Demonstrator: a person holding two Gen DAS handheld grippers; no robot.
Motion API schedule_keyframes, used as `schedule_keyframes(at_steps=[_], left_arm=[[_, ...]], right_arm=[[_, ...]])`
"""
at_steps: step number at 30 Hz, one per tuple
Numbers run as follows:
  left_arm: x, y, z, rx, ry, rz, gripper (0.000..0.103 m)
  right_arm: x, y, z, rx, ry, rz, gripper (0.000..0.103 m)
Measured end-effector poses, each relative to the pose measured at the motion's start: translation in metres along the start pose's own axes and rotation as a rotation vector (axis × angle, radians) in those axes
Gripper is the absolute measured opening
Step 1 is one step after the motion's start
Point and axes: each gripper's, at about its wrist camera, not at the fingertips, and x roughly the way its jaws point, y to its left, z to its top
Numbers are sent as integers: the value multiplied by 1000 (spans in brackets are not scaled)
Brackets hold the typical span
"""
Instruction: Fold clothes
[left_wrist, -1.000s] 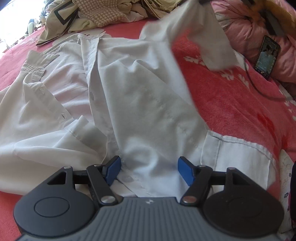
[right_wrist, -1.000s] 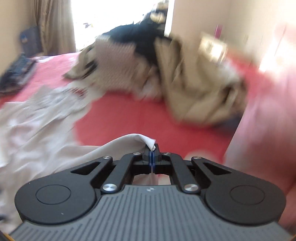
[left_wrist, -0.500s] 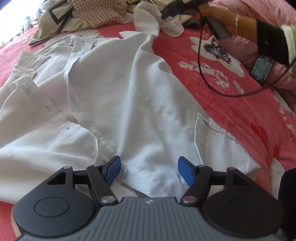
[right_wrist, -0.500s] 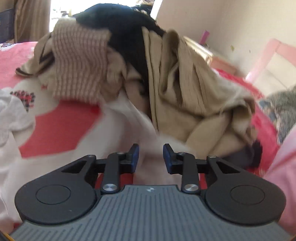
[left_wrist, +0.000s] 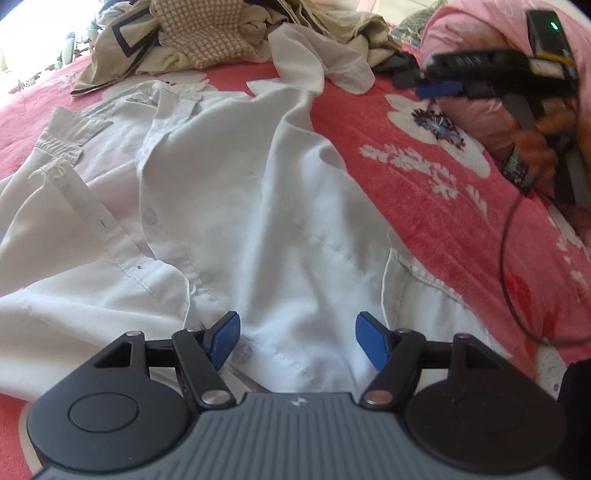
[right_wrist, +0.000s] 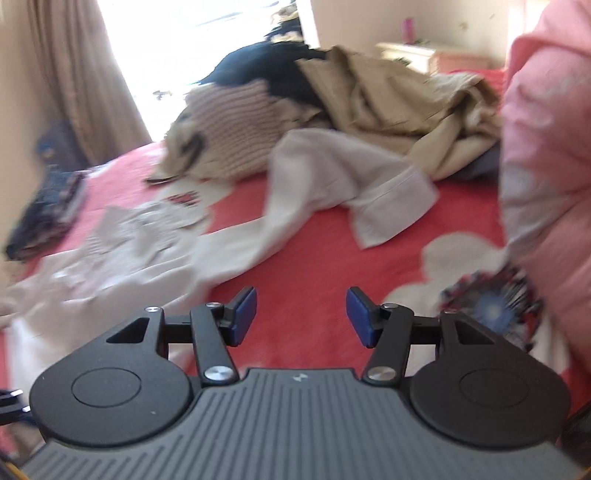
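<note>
No text, label, brand or number can be read anywhere

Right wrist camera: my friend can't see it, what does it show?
The right gripper is open and empty above a red flowered bedspread. A white shirt sleeve lies ahead, with a pile of beige and dark clothes behind.

A bed with a red flowered blanket fills both views. A white shirt lies spread across the left and centre of the left wrist frame, a heap of beige and dark clothes along the top, and a pink quilt at upper right.
</note>
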Motion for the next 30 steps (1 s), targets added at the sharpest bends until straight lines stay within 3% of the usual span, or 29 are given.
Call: schedule_keyframes(at_steps=[5,11,21,26,30], left_arm=[[-29,3,-2,-53,-65,-31,70],[-67,20,-27,-162,-78,-65,70],[-93,55,-90,-296,-14,62,70],[-83,55,-105,-267,3,114,70],[-76,48,-104,-200,-10,137,70]], right_arm=[[-14,41,-19,-77,49,246,53],[-20,87,-33,-193,137,415,53],[-57,126,-75,-394,297,611,53],[-61,157,-106,-540,375,637,53],[-55,178,-125,-678,338,547,53]])
